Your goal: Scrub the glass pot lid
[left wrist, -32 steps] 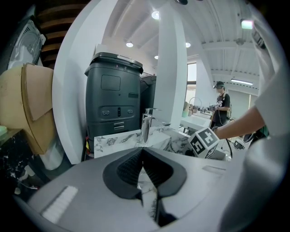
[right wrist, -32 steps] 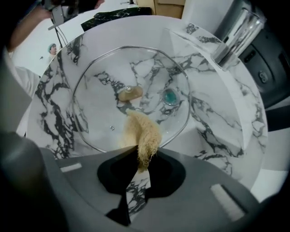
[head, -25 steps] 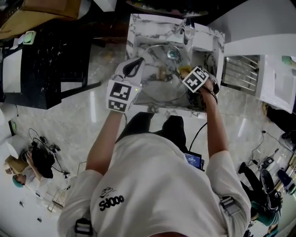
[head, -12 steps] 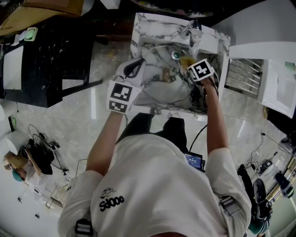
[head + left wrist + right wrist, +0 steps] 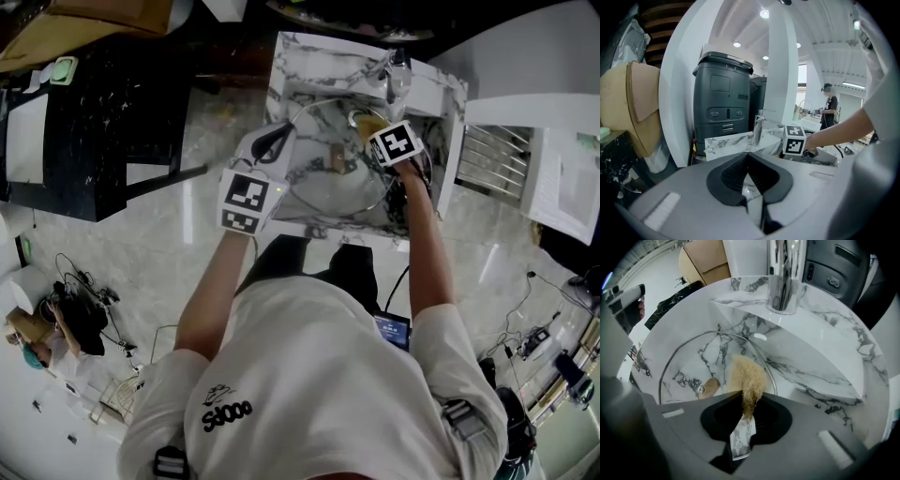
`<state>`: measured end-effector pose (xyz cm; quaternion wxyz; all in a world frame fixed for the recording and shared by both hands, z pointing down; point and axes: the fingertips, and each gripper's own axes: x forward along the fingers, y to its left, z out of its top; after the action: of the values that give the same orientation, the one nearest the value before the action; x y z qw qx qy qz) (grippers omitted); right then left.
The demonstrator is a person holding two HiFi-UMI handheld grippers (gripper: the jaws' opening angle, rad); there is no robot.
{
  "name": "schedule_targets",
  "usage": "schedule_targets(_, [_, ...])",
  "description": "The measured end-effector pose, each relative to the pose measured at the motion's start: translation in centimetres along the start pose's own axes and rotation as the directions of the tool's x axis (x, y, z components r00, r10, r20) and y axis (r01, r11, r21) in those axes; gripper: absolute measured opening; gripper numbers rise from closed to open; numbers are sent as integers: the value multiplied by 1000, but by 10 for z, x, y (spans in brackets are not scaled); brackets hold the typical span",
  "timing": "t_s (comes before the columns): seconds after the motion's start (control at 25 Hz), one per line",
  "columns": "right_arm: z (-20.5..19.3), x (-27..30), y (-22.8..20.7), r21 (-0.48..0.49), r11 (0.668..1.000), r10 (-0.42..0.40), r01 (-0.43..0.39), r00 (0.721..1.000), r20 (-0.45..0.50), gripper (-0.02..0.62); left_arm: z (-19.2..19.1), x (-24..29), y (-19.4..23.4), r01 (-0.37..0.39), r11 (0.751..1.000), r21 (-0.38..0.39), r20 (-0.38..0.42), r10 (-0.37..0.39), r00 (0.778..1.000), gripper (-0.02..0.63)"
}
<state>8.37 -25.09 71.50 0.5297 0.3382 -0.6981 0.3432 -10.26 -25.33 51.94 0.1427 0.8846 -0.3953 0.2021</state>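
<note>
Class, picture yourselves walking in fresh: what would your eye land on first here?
The tan fibrous scrubber pinched in the right gripper, pressed on the round glass pot lid in the white marble sink. Next, the tall chrome faucet behind it, and the left gripper clamping the lid's rim.

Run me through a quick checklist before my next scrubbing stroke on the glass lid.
1. Right gripper shut on the tan scrubber: ok.
2. Scrubber touching the glass lid: ok, near its rim, beside the knob.
3. Left gripper clamped on the lid's edge: ok, a glassy edge shows between its jaws.
4. Lid inside the marble sink: ok.
5. Water from the faucet: not ok, no stream shows.
6. Soap on the lid: cannot tell.
</note>
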Motion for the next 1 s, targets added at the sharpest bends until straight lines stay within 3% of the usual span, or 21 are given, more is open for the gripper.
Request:
schedule_targets(0.12, [5, 0, 2, 38, 999, -30, 30, 999, 15, 41, -1, 0, -1, 2, 1000, -3, 1, -2, 1000, 11])
schedule_targets(0.36, [16, 7, 18, 146, 989, -6, -5, 997, 74, 41, -4, -3, 2, -5, 1000, -12, -2, 5, 1000, 11])
schedule_targets(0.6, [28, 11, 31, 127, 992, -37, 27, 996, 81, 41, -7, -8, 8, -14, 1000, -21, 0, 14, 1000, 11])
schedule_targets(0.8, [27, 16, 44, 105, 994, -36, 34, 999, 19, 41, -8, -13, 12, -25, 999, -25, 2, 25, 1000, 11])
schedule_targets(1.0, [46, 21, 77, 60, 997, 49, -52, 997, 60, 41, -9, -18, 16, -35, 999, -30, 5, 35, 999, 11])
